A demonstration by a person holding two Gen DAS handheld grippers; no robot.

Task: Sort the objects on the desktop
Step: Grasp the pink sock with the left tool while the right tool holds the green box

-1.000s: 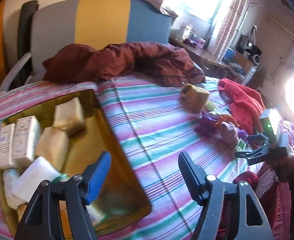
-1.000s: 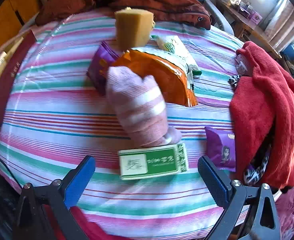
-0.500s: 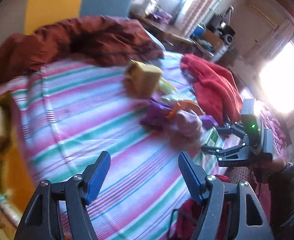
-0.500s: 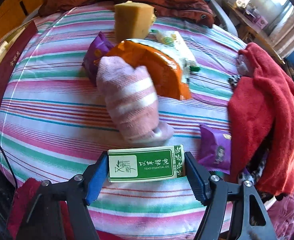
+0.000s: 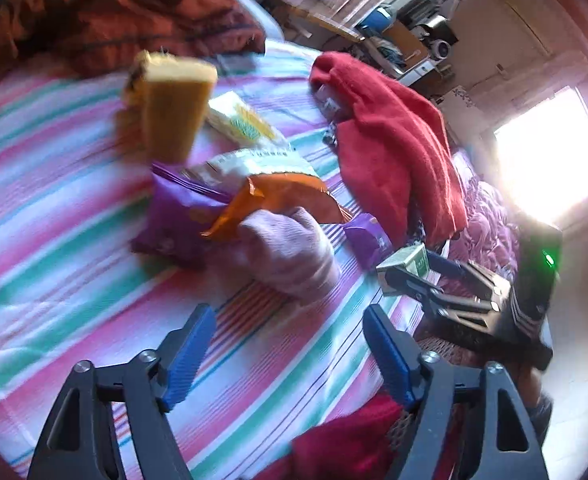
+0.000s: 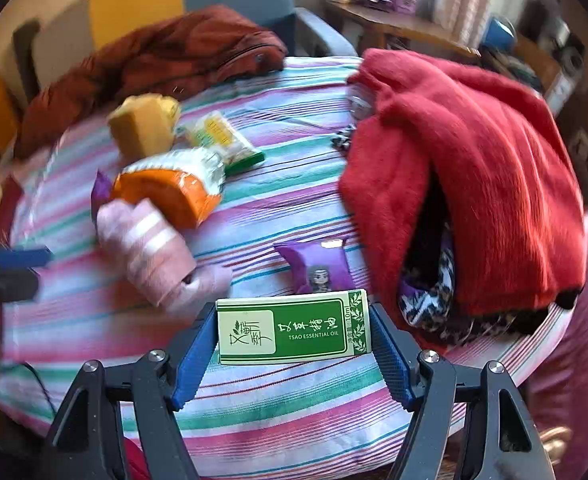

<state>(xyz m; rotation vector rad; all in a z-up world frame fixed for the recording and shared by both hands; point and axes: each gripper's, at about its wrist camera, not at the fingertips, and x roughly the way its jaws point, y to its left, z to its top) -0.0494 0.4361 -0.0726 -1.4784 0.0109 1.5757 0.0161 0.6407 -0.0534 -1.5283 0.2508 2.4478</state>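
My right gripper (image 6: 292, 350) is shut on a green and white essential oil box (image 6: 294, 330) and holds it above the striped cloth; the box also shows in the left wrist view (image 5: 403, 266). My left gripper (image 5: 288, 354) is open and empty over the striped cloth, just in front of a pink striped sock (image 5: 290, 254). Behind the sock lie an orange snack bag (image 5: 278, 196), a purple packet (image 5: 174, 220) and a yellow sponge block (image 5: 174, 108). A small purple sachet (image 6: 319, 266) lies beyond the held box.
A red fleece garment (image 6: 473, 168) is heaped at the right of the table. A rust-brown jacket (image 6: 166, 60) lies at the far edge. A green and white snack pack (image 6: 224, 140) lies beside the sponge. A chair stands behind the table.
My right gripper closed on the green box and lifted it off the cloth. My left gripper swung right, away from the tray, toward the pile of objects.
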